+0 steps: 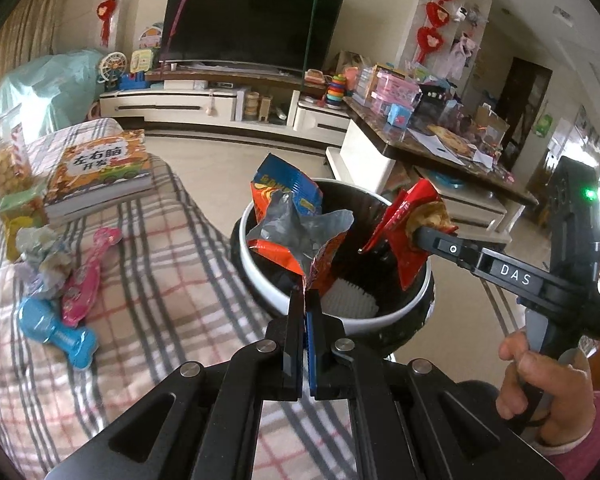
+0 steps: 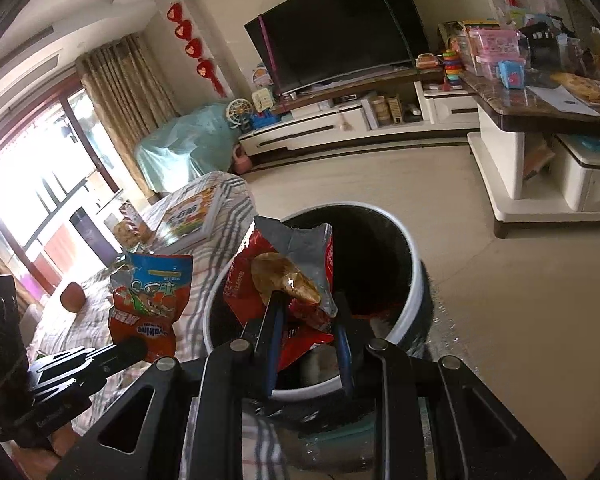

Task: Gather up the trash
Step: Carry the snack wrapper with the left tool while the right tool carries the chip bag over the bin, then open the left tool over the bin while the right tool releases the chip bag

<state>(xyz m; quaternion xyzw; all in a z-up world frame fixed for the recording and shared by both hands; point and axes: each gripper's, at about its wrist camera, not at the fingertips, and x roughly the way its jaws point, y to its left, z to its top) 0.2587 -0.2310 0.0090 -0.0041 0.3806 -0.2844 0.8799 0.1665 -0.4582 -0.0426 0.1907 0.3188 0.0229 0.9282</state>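
My left gripper point(image 1: 305, 294) is shut on an orange and blue snack wrapper point(image 1: 296, 220) and holds it over the round trash bin point(image 1: 260, 280). The same wrapper shows in the right wrist view point(image 2: 150, 300), with the left gripper point(image 2: 134, 350) below it. My right gripper point(image 2: 306, 308) holds a red snack wrapper point(image 2: 296, 276) over the bin's rim point(image 2: 412, 304); its jaws stand a little apart around the crumpled bag. In the left wrist view the right gripper point(image 1: 418, 236) pinches that red wrapper point(image 1: 408, 232) above the bin's right side.
A checked blanket point(image 1: 148, 280) covers the sofa left of the bin. On it lie crumpled paper point(image 1: 44, 256), pink point(image 1: 88, 276) and blue point(image 1: 56, 328) packets, a book point(image 1: 104, 168) and a snack jar point(image 1: 6, 156). A cluttered coffee table point(image 1: 432, 140) stands to the right.
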